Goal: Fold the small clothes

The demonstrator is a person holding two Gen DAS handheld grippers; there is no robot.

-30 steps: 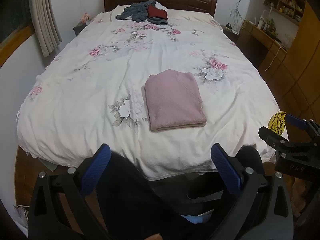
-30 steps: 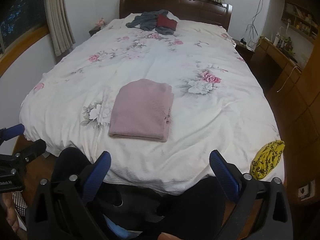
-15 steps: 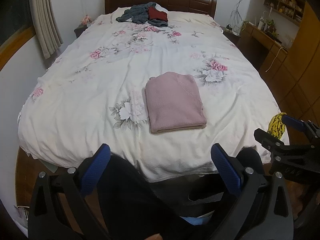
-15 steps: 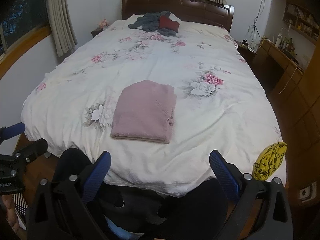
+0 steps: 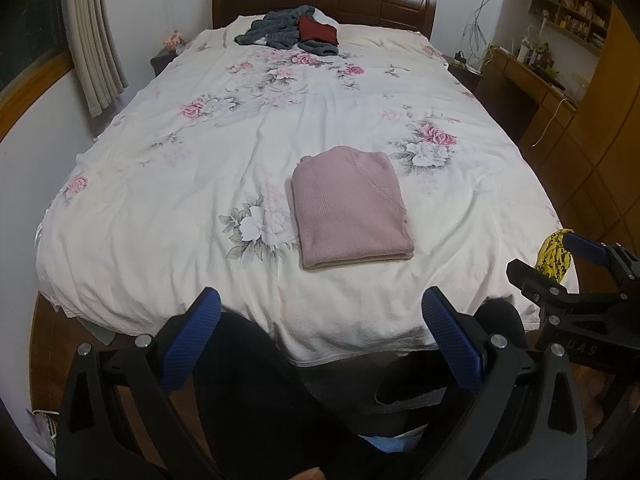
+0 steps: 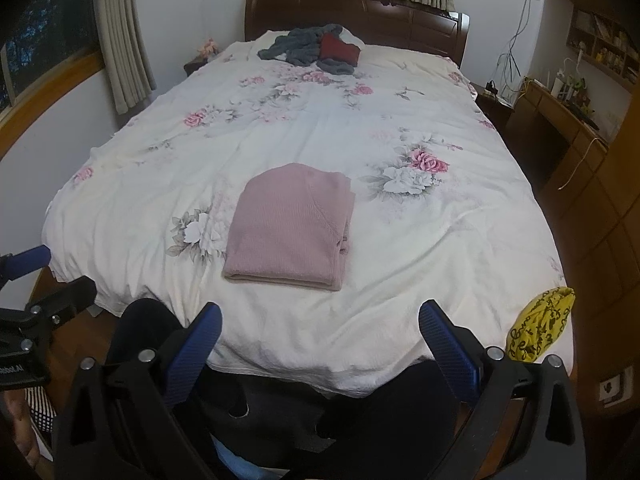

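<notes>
Right wrist only: perhaps wall socket [image 6: 611, 387].

White lettering shows on each tool's [image 5: 576, 350] black body, too blurred and cropped to read.

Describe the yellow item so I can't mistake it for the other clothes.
Start at the floral bed cover and go to its near right corner. The bunched yellow cloth with dark markings sits at that edge, unlike the folded pink garment mid-bed.
</notes>
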